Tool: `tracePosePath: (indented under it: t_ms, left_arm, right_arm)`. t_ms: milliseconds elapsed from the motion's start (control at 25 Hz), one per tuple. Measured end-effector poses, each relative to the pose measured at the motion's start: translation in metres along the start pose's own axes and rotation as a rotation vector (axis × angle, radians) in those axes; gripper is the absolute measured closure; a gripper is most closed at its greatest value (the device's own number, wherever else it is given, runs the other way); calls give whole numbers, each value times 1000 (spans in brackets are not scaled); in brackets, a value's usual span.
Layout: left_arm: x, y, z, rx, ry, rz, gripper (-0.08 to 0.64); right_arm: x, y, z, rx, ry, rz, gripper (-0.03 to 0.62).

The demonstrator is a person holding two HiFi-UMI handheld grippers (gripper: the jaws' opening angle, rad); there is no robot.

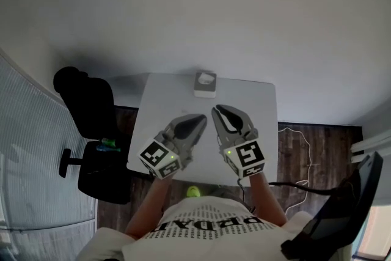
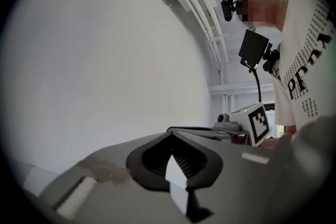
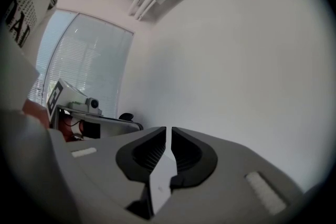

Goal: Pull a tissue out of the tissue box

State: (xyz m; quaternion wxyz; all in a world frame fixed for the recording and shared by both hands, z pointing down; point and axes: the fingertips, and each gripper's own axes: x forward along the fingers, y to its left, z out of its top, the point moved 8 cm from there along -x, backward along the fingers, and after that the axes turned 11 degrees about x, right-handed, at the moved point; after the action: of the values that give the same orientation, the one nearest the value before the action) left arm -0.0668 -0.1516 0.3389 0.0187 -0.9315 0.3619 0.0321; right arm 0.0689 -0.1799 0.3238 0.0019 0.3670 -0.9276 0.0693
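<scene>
Since neither tool had anything to carry yet, the left gripper (image 1: pixel 200 121) and the right gripper (image 1: pixel 217 112) were held side by side just in front of the person's chest. Both pointed roughly level over the near half of the white table (image 1: pixel 160 108). The left jaws were pressed together with nothing between them, and their own view showed only bare wall beyond the tips. The right jaws stood all but closed, with a hairline slit left between the pads, and they were likewise empty. That pinched-in posture looked like a travelling stance rather than readiness to grasp, so at least one pair would probably have to part before taking any paper. Ahead of both pairs of jaws, well apart from their tips and roughly between their two lines, the tissue box (image 1: pixel 205 85) sat at the table's far edge. Its opening faced upward, likely so a sheet could be nipped from above. Whether tissue stood proud of it was too small to tell. Off to the left of the left jaws, beside the table, stood a black office chair (image 1: pixel 91 113).
</scene>
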Motion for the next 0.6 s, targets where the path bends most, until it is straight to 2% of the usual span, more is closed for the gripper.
tracePosePath:
  t_ms: [400, 600]
  left_arm:
    - [43, 9, -15, 9, 31, 44, 569]
    - [49, 13, -21, -7, 52, 64, 569]
  right_arm:
    - [12, -51, -7, 3, 18, 37, 541]
    - [22, -60, -12, 19, 33, 58, 535]
